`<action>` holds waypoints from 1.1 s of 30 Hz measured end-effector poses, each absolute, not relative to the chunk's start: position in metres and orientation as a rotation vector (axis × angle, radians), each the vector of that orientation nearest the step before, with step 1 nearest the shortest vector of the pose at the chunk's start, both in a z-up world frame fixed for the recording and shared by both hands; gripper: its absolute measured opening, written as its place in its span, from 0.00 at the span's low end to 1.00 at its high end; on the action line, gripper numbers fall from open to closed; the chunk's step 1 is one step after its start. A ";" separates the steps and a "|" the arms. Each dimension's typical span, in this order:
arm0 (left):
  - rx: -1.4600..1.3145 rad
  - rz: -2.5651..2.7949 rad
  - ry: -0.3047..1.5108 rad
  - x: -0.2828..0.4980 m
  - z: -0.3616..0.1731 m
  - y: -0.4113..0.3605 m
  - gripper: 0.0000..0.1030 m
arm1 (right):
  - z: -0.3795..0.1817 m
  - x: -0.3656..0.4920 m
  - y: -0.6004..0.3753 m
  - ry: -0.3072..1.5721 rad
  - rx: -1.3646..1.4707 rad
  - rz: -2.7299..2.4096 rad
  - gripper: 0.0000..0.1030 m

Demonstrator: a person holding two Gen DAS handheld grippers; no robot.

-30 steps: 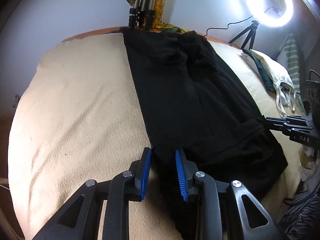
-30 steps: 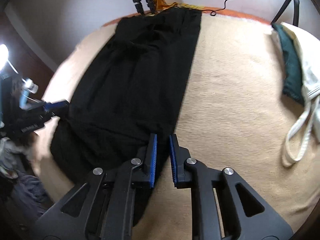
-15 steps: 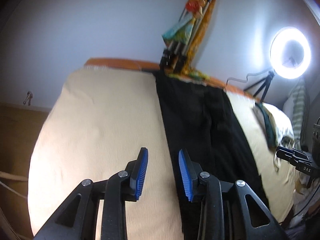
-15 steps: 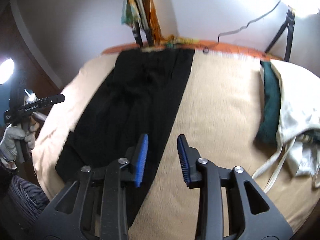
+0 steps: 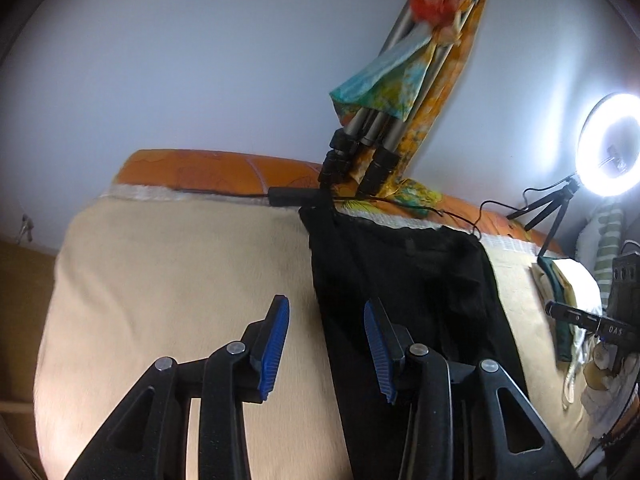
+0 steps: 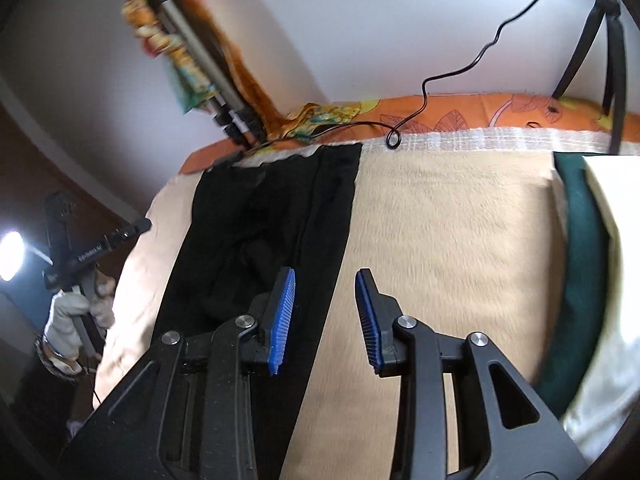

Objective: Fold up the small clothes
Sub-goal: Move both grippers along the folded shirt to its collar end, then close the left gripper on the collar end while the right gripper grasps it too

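A long black garment [image 5: 404, 292] lies flat in a strip on the beige blanket [image 5: 180, 272], reaching the far edge of the bed. My left gripper [image 5: 326, 346] is open and empty, raised above the garment's left edge. The garment also shows in the right wrist view [image 6: 276, 232]. My right gripper [image 6: 326, 320] is open and empty, raised above the garment's right edge. The left gripper shows in the right wrist view [image 6: 96, 250], held by a gloved hand. The right gripper shows at the far right of the left wrist view [image 5: 584, 320].
A folded tripod [image 5: 372, 148] wrapped in a colourful cloth leans on the wall behind the garment. A lit ring light [image 5: 612, 148] stands at the back right. A green cloth [image 6: 580, 264] and white clothes [image 6: 616, 216] lie at the right. A black cable [image 6: 424, 104] runs along the far edge.
Both grippers let go of the black garment's near edge, opened wide and lifted up and away from it. The garment stays flat on the blanket.
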State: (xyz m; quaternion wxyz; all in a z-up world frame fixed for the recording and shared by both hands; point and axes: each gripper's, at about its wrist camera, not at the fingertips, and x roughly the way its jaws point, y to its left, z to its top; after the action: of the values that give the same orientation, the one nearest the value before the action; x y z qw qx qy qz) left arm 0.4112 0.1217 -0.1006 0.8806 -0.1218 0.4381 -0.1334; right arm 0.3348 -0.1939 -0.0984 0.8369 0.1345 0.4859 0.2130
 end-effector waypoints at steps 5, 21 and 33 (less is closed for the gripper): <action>-0.223 -0.272 0.938 0.450 -0.120 0.116 0.39 | -0.121 0.371 -0.194 1.035 0.346 0.459 0.32; -0.158 -0.291 0.945 0.506 -0.141 0.089 0.44 | -0.150 0.448 -0.173 1.032 0.347 0.462 0.32; -0.156 -0.316 0.901 0.507 -0.132 0.083 0.03 | -0.139 0.443 -0.156 0.984 0.273 0.482 0.05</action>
State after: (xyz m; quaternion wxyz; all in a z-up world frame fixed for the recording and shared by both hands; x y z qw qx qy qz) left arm 0.5074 0.0833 -0.1320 0.8852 -0.0748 0.4334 -0.1519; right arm 0.4427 -0.1561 -0.1388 0.8447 0.1292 0.4664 0.2286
